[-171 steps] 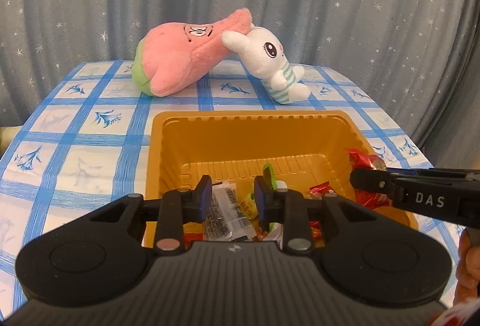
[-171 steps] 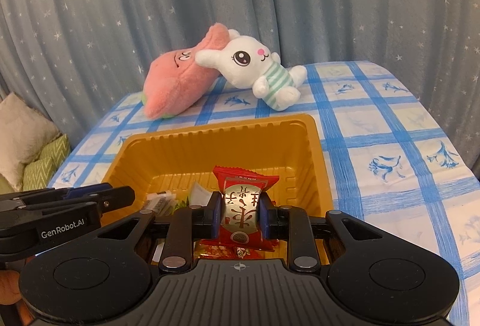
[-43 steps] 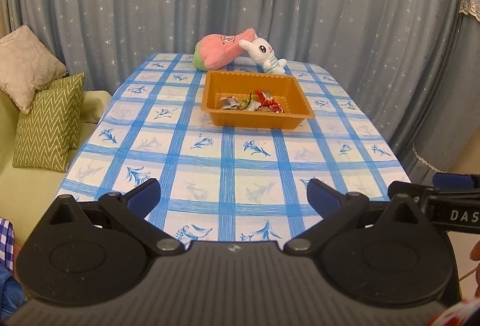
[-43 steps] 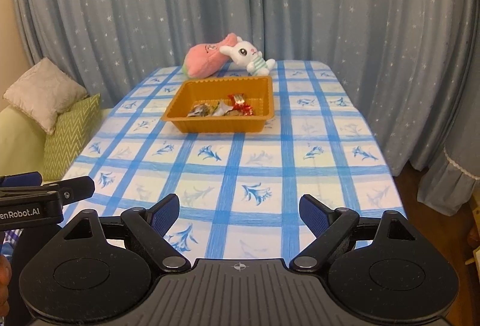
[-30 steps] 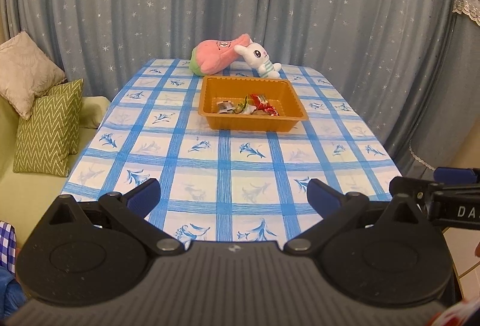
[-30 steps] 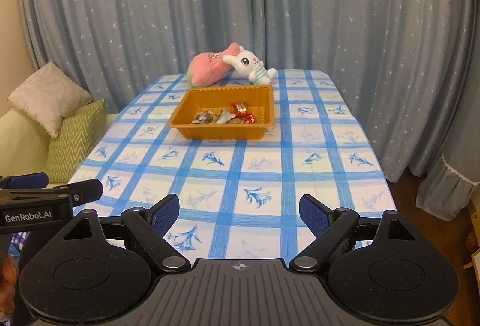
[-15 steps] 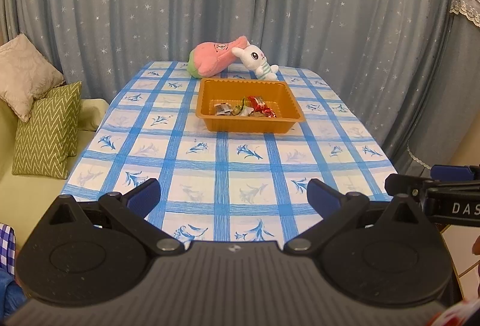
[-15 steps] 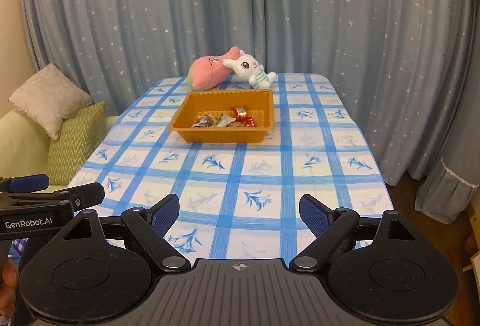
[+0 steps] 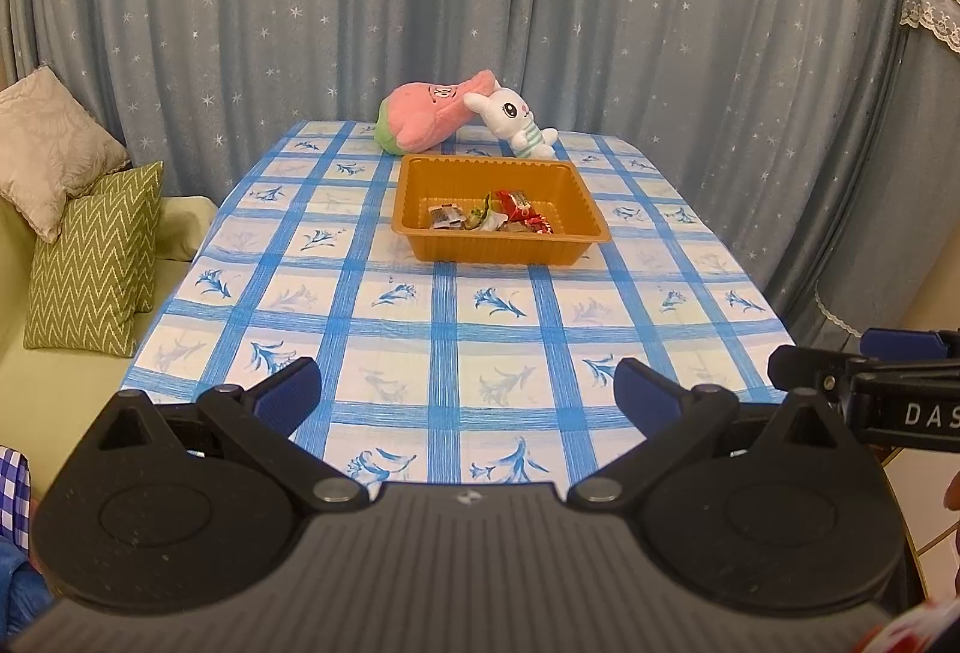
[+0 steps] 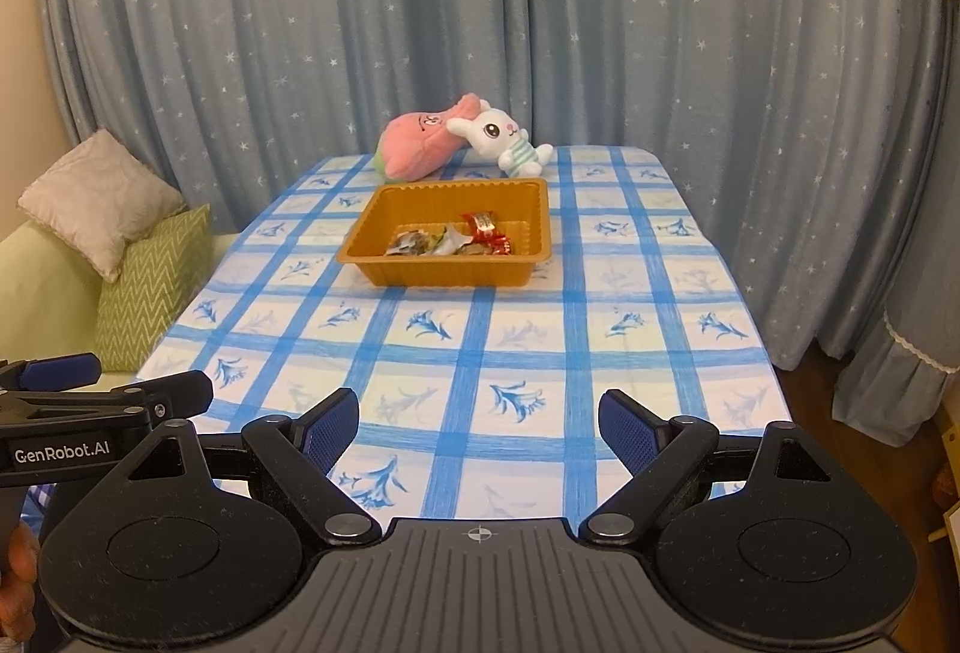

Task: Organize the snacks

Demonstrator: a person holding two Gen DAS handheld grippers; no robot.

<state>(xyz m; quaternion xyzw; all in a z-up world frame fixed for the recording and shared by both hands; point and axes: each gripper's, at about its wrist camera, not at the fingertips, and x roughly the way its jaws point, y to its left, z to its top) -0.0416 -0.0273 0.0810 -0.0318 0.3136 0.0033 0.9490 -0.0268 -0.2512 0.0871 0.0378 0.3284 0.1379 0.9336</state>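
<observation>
An orange tray (image 9: 420, 185) stands on the far half of the blue checked table (image 9: 480, 329); it also shows in the right wrist view (image 10: 537, 209). Several wrapped snacks (image 9: 492, 218) lie inside it, among them a red packet (image 10: 485, 227). My left gripper (image 9: 468, 392) is open and empty, held back over the table's near edge. My right gripper (image 10: 480, 428) is open and empty, also back at the near edge. Each gripper shows at the side of the other's view.
A pink plush (image 9: 429, 116) and a white bunny plush (image 9: 516, 122) lie at the table's far end, against a blue starred curtain. A green sofa with cushions (image 9: 90, 257) stands to the left. Floor and more drapery lie to the right (image 10: 888, 383).
Both grippers let go of snacks in the tray, opened wide and pulled far back to the near edge. In the last second they drifted slightly further back.
</observation>
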